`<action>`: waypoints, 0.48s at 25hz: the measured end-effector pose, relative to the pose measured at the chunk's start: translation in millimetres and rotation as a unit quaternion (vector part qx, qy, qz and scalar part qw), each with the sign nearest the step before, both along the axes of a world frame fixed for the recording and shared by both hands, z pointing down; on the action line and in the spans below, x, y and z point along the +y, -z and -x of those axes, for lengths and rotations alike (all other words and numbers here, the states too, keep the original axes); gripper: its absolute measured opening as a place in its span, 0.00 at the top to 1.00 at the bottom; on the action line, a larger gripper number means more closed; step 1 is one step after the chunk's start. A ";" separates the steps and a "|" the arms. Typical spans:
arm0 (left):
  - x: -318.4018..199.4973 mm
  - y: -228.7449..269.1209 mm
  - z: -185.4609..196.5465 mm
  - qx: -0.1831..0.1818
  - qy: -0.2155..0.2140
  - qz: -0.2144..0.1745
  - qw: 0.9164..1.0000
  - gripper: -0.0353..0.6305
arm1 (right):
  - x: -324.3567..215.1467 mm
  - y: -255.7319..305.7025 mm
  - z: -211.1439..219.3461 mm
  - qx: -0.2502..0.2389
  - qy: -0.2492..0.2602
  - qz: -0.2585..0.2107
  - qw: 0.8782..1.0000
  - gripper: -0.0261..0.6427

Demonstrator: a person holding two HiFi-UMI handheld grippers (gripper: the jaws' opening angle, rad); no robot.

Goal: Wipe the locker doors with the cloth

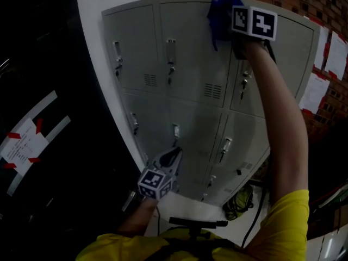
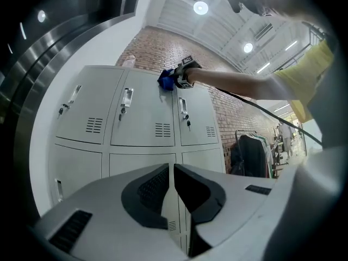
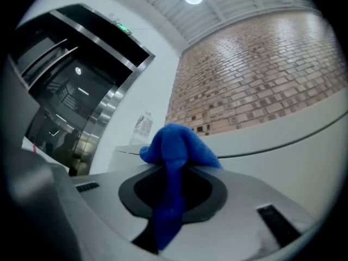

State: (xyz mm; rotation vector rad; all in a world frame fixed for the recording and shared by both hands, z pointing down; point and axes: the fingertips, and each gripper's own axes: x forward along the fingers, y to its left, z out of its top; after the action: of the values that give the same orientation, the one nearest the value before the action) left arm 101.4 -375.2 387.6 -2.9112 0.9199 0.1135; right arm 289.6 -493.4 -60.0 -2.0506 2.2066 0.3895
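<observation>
My right gripper (image 3: 169,203) pinches a blue cloth (image 1: 220,12) at the top of the grey lockers (image 1: 185,69), where the middle and right doors meet. My left gripper (image 2: 173,192), pressed together and empty, hangs low before the bottom doors.
</observation>
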 end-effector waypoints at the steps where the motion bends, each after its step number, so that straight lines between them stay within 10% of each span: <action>1: -0.8 -1.8 2.0 -0.002 0.002 0.001 1.000 0.92 | -0.5 -3.7 0.0 -0.004 0.002 0.000 1.000 0.86; 5: -2.4 -3.7 5.2 -0.005 0.006 0.005 1.000 0.92 | -5.2 -73.0 4.2 -0.011 -0.002 0.041 0.999 0.86; 12: 0.0 -17.9 3.5 -0.002 0.011 0.028 1.000 0.92 | -18.9 -354.5 4.0 -0.008 -0.068 0.118 0.991 0.86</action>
State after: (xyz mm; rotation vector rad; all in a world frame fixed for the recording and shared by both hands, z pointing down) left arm 97.9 -375.2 405.5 -2.9493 0.9696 0.0808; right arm 285.6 -512.2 294.5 -2.3220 2.2038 0.1270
